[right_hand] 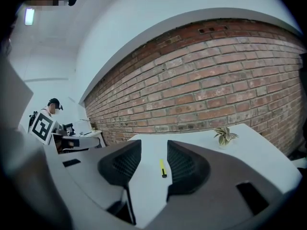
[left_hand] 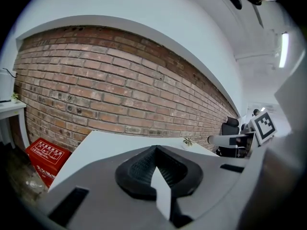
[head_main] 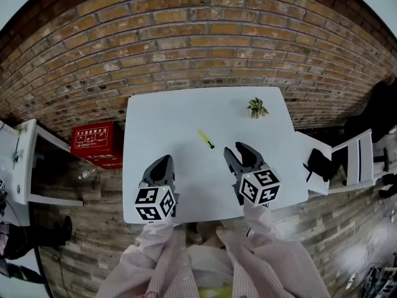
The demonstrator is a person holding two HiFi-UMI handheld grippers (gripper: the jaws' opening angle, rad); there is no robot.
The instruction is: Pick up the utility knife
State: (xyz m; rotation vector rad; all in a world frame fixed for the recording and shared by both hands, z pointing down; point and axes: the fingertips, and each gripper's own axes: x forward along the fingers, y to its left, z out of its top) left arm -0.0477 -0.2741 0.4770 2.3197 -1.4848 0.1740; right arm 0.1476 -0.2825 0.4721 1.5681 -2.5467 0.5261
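Observation:
A slim yellow utility knife [head_main: 206, 139] with a dark tip lies on the white table [head_main: 167, 123], a little past the middle. In the right gripper view the knife [right_hand: 162, 167] shows in the gap between the jaws, some way ahead. My right gripper [head_main: 242, 154] [right_hand: 153, 164] hovers open over the table just right of and nearer than the knife, holding nothing. My left gripper [head_main: 159, 168] [left_hand: 154, 166] hangs over the near left of the table, its jaws closed together and empty.
A small potted plant [head_main: 256, 107] [right_hand: 224, 135] stands near the table's far right corner. A brick wall [head_main: 198, 36] runs behind. A red box [head_main: 97, 143] sits on the floor to the left, white furniture [head_main: 347, 160] to the right.

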